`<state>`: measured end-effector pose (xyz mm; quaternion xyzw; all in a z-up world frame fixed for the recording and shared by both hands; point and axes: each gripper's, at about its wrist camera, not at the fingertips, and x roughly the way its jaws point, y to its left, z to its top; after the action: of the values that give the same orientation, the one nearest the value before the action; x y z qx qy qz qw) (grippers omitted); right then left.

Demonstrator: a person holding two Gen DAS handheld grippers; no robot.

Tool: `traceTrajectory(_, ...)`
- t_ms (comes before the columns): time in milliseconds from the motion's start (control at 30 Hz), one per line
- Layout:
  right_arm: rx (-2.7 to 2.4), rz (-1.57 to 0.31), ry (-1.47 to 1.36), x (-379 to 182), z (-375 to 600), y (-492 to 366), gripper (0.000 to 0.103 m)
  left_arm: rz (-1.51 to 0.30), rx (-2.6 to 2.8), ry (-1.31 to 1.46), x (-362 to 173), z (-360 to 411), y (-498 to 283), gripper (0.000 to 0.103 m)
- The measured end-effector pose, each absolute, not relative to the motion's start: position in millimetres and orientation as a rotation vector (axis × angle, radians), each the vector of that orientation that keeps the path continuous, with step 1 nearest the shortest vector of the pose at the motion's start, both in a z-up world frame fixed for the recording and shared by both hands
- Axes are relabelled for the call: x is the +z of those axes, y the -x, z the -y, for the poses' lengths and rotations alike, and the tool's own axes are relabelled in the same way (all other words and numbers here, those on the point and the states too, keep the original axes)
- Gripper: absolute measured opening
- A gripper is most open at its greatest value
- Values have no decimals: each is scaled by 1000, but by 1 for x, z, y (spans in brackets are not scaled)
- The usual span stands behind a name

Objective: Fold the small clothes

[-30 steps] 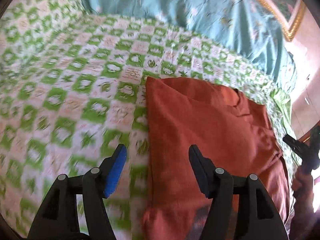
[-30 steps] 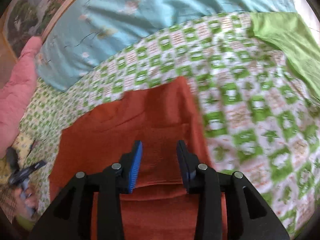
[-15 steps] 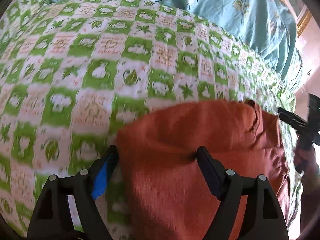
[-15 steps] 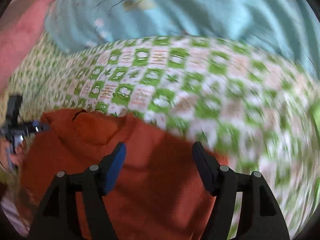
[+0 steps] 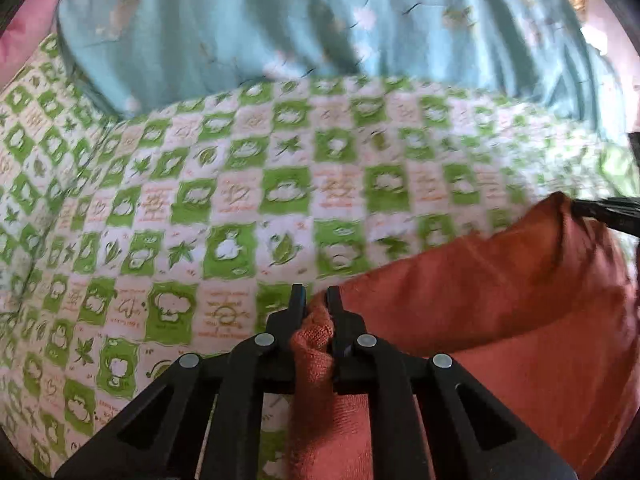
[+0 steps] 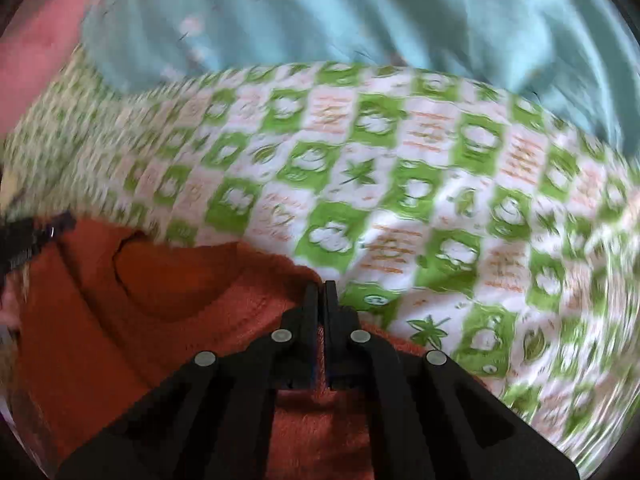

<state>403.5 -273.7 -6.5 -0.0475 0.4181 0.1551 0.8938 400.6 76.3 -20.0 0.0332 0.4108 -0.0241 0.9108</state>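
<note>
An orange garment (image 5: 500, 312) lies on the green-and-white checked bedspread (image 5: 240, 200). My left gripper (image 5: 316, 300) is shut on the garment's left corner, with cloth bunched between its jaws. The right gripper's tip (image 5: 608, 214) shows at the garment's far right corner. In the right wrist view my right gripper (image 6: 320, 292) is shut on the right corner of the orange garment (image 6: 140, 320), and the left gripper (image 6: 32, 236) shows at the left edge. The garment's neckline faces up near that side.
A light blue flowered cover (image 5: 320, 20) lies bunched along the far side of the bed, also in the right wrist view (image 6: 360, 12). A pink cushion (image 6: 36, 52) lies at the far left. The checked bedspread (image 6: 440, 200) spreads beyond the garment.
Both grippers were open over the garment's near edge; both have since closed on its two corners. The cameras have tilted up toward the blue cover.
</note>
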Motion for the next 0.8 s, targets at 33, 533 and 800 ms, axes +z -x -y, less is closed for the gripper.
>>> traceTrajectory(33, 307, -914, 98, -18, 271, -409, 2, -896, -29, -83, -31, -74, -409, 9)
traceTrajectory(533, 400, -819, -59, 40, 287, -223, 55, -867, -107, 168, 29, -119, -238, 52)
traceTrajectory(800, 397, -848, -127, 16, 305, -130, 55, -924, -165, 180, 11, -106, -111, 53)
